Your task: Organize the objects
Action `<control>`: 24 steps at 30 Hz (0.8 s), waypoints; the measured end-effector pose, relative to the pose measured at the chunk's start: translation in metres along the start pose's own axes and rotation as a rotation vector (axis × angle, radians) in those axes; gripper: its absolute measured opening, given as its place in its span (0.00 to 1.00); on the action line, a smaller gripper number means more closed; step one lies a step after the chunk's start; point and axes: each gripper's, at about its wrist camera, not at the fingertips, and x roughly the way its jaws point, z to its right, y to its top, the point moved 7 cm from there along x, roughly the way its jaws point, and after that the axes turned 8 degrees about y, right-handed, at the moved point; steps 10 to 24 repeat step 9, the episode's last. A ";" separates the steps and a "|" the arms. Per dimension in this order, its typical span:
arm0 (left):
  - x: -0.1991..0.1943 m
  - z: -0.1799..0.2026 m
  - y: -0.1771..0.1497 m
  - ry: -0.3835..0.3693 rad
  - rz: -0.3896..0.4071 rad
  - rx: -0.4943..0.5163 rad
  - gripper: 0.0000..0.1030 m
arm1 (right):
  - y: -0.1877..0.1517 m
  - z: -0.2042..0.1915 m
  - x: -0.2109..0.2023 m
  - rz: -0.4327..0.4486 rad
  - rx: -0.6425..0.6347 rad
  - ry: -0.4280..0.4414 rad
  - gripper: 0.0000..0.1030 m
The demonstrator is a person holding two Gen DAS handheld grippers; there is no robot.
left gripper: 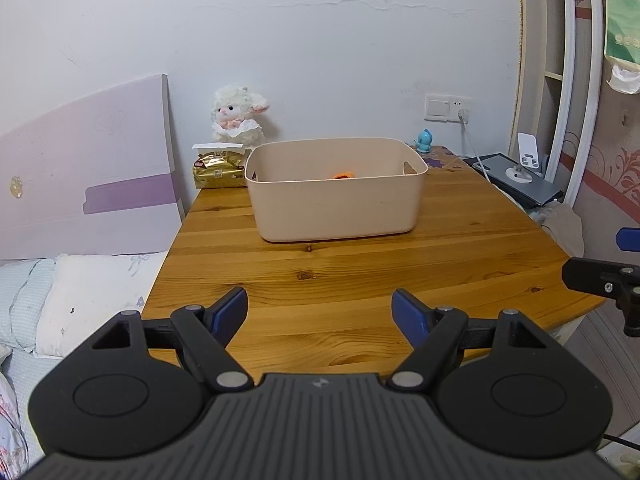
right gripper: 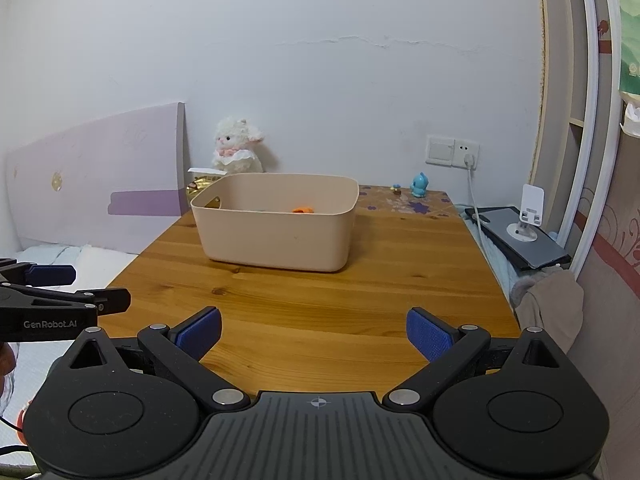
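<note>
Both grippers are empty and spread wide: the left gripper and the right gripper hover level over the near edge of the wooden table, side by side and pointed at the beige bin, which sits well apart from them toward the far side. An orange object lies inside the bin and the tabletop before it is bare, so the sorting looks finished or between pickups. Any next move would mean finding a loose item, perhaps the blue figurine by the wall
</note>
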 end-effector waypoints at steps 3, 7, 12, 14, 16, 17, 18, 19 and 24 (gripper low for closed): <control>0.000 0.003 -0.001 -0.006 -0.002 0.008 0.78 | 0.000 0.001 0.002 -0.006 0.003 -0.002 0.97; 0.005 0.004 -0.002 -0.016 -0.014 0.008 0.78 | 0.000 0.002 0.005 -0.012 0.007 -0.001 0.97; 0.008 0.004 -0.003 -0.021 -0.023 0.009 0.78 | -0.001 0.002 0.009 -0.021 0.010 -0.001 0.97; 0.008 0.004 -0.003 -0.021 -0.023 0.009 0.78 | -0.001 0.002 0.009 -0.021 0.010 -0.001 0.97; 0.008 0.004 -0.003 -0.021 -0.023 0.009 0.78 | -0.001 0.002 0.009 -0.021 0.010 -0.001 0.97; 0.008 0.004 -0.003 -0.021 -0.023 0.009 0.78 | -0.001 0.002 0.009 -0.021 0.010 -0.001 0.97; 0.008 0.004 -0.003 -0.021 -0.023 0.009 0.78 | -0.001 0.002 0.009 -0.021 0.010 -0.001 0.97; 0.008 0.004 -0.003 -0.021 -0.023 0.009 0.78 | -0.001 0.002 0.009 -0.021 0.010 -0.001 0.97; 0.008 0.004 -0.003 -0.021 -0.023 0.009 0.78 | -0.001 0.002 0.009 -0.021 0.010 -0.001 0.97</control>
